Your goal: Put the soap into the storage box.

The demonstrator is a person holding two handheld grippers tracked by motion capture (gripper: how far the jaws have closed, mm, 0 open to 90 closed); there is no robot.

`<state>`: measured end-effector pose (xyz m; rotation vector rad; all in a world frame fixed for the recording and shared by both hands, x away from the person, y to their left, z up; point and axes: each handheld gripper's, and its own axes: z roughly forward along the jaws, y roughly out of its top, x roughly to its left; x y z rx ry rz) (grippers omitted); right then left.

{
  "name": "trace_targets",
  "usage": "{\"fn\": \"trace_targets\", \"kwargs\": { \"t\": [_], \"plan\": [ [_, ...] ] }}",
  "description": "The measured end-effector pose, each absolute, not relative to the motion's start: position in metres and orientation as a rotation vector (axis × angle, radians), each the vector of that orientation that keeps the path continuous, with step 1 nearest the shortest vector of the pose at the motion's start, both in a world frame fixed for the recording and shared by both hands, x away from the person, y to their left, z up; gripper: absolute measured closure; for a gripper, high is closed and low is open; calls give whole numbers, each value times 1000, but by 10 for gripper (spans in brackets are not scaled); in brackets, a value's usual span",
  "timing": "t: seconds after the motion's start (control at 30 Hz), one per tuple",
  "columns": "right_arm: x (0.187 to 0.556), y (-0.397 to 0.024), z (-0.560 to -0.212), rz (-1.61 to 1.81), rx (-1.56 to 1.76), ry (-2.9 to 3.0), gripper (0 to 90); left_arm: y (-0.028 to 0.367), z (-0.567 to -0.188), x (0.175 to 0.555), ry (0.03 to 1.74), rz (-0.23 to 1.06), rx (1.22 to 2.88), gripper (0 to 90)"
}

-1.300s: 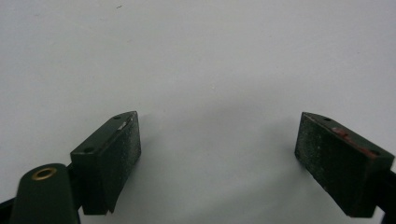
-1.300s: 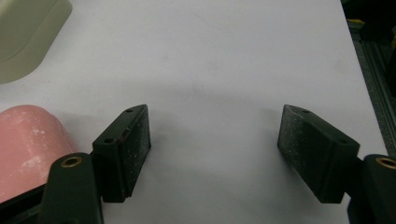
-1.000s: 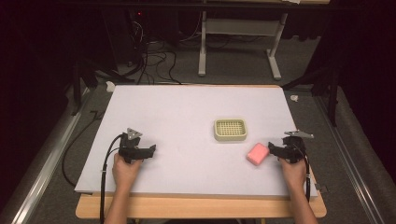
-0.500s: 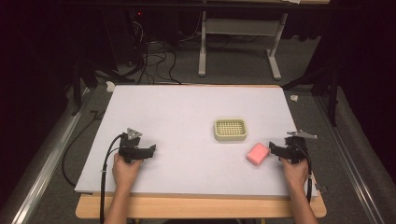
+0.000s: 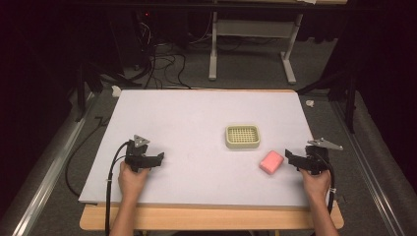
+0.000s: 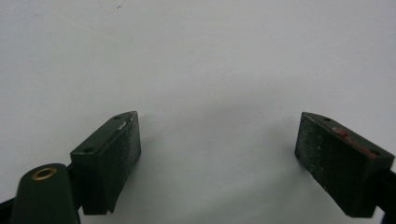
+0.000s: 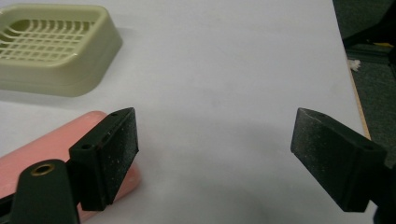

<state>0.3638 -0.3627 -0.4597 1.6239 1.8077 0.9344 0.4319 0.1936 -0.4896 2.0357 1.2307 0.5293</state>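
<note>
Your right gripper sits low over the white table with its jaws spread wide, nothing between them but bare surface. The pink soap bar lies at lower left, partly hidden behind your left-hand jaw (outside the gap). Beyond it, at upper left, stands the cream slotted soap dish, close to the bar.

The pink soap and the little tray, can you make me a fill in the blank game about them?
1. The soap is coloured ____.
2. The soap lies nearest the ____ tool.
3. The bottom of the cream tray is a grid of ____.
4. The jaws of the left tool stand wide ____, with nothing between them.

Missing words: pink; right; holes; open
</note>
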Motion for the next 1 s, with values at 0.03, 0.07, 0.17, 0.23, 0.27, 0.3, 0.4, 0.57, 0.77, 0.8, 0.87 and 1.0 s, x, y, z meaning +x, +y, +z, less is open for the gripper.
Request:
{"fn": "trace_targets", "kwargs": {
  "t": [0.03, 0.07, 0.17, 0.23, 0.27, 0.3, 0.4, 0.57, 0.77, 0.8, 0.87, 1.0],
  "plan": [
    [362, -362, -458, 944, 1616, 1812, 146, 194, -490, 432, 1231, 530, 2035, 149],
    [359, -361, -456, 962, 1595, 1823, 144, 194, -489, 432, 1231, 529, 2037, 149],
    [356, -358, -453, 980, 1571, 1840, 140, 194, -490, 432, 1231, 529, 2035, 149],
    [352, -353, -451, 998, 1530, 1863, 134, 194, -490, 432, 1231, 529, 2035, 149],
    [352, -353, -451, 998, 1530, 1863, 134, 194, -490, 432, 1231, 529, 2036, 149],
    [350, -349, -449, 1007, 1498, 1887, 128, 194, -490, 432, 1231, 530, 2035, 149],
    [347, -344, -448, 1019, 1469, 1905, 126, 194, -490, 432, 1231, 530, 2035, 149],
    [344, -330, -443, 1025, 1412, 1950, 126, 194, -490, 432, 1231, 529, 2036, 149],
    [345, -315, -440, 1020, 1339, 2004, 125, 194, -490, 432, 1231, 529, 2035, 149],
    [346, -311, -440, 1021, 1332, 2018, 122, 194, -490, 432, 1231, 529, 2035, 149],
    [347, -307, -442, 1015, 1315, 2034, 121, 194, -490, 432, 1230, 529, 2036, 149],
    [348, -303, -444, 1015, 1311, 2053, 120, 194, -490, 432, 1231, 529, 2035, 149]
  ]
}}
